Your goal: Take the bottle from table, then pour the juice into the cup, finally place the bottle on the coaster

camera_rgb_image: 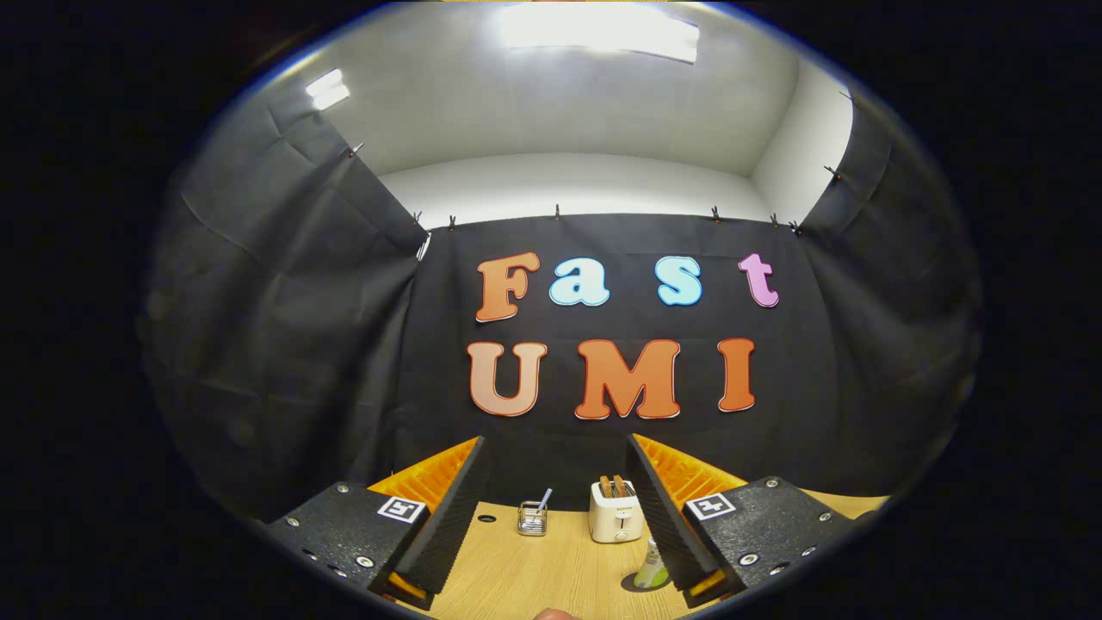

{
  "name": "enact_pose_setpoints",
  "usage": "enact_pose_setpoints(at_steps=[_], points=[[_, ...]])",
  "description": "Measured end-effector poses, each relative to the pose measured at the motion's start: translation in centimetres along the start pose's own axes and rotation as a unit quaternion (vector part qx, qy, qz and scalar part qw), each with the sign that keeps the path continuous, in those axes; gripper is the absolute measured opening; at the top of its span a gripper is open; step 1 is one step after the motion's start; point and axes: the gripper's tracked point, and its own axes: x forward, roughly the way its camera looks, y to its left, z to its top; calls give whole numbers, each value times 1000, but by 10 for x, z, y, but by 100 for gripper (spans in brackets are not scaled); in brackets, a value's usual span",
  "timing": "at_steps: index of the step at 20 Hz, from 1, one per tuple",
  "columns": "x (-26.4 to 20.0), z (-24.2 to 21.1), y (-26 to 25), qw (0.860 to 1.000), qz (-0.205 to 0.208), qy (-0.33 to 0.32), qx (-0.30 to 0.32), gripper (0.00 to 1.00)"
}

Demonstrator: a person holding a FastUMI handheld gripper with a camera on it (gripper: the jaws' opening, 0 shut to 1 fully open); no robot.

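Note:
My gripper (556,452) is held above the wooden table (551,568), open, with a wide empty gap between its two fingers (452,517). The top of a bottle (652,567) with pale green content stands on the table just inside the right finger, low down near it and partly hidden by it. Nothing touches the fingers.
A white toaster (616,511) with two slices of bread stands at the back of the table, beyond the fingers. Left of it sits a small wire basket (533,517) with a stick in it. A dark hole (486,519) marks the tabletop near the left finger.

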Motion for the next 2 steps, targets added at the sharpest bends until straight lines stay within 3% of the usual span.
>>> enact_pose_setpoints(at_steps=[2], points=[[1, 1, -1, 1000, 0, -1, -2, 94]])
